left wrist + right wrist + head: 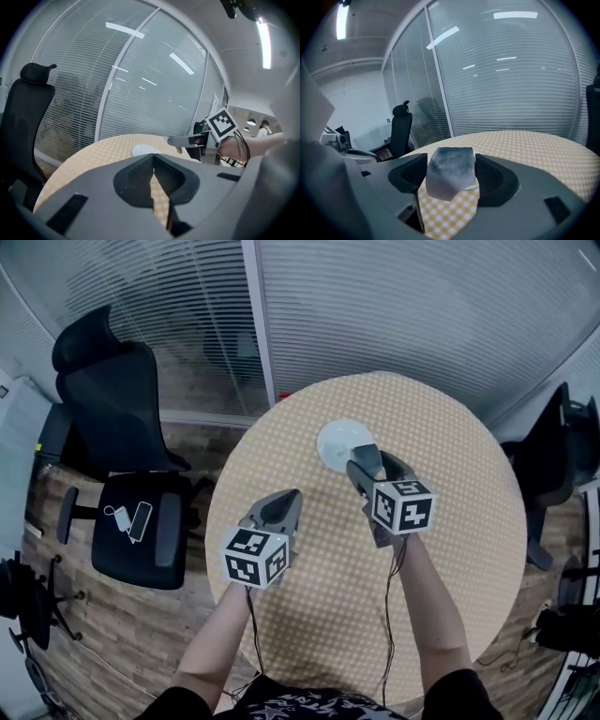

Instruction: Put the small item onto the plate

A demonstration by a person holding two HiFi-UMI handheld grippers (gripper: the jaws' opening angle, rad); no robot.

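Observation:
The white plate (337, 440) lies on the far middle of the round table (450, 474), which has a yellow checked cloth. My right gripper (361, 463) hovers at the plate's near edge, shut on a small grey block (451, 172) with a frosty, mottled face. A sliver of the plate (472, 187) shows just under the block. My left gripper (290, 500) hangs over the cloth to the left and nearer than the plate, its jaws closed together with nothing between them. The left gripper view shows the plate (144, 150) ahead and the right gripper (174, 139) beside it.
A black office chair (141, 526) with a phone and a charger on its seat stands left of the table. Another dark chair (561, 456) is at the right. Glass walls with blinds (394, 306) run behind the table.

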